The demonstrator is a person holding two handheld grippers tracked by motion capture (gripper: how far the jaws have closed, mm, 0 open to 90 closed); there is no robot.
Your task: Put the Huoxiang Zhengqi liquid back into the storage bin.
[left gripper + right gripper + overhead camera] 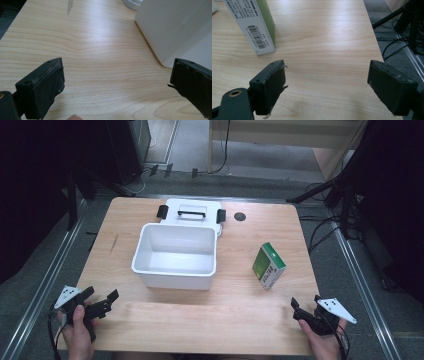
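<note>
My right gripper (305,304), jaws apart and empty at the worktop's near right corner, sits nearest the upright green-and-white cardboard box (268,265), just ahead and leftward.

This looks like a lab or recording studio; a bare wooden surface (200,320) stands on grey floor between metal rails (42,285). Beyond the jaws, black tripod legs (320,190) and loose cables (320,232) crowd the dark edges.

Tub mid-table, carton to its right.
The tub (175,256) stands on the table (230,312); its lid (192,212) lies just behind, the carton (268,265) apart at right.
</note>
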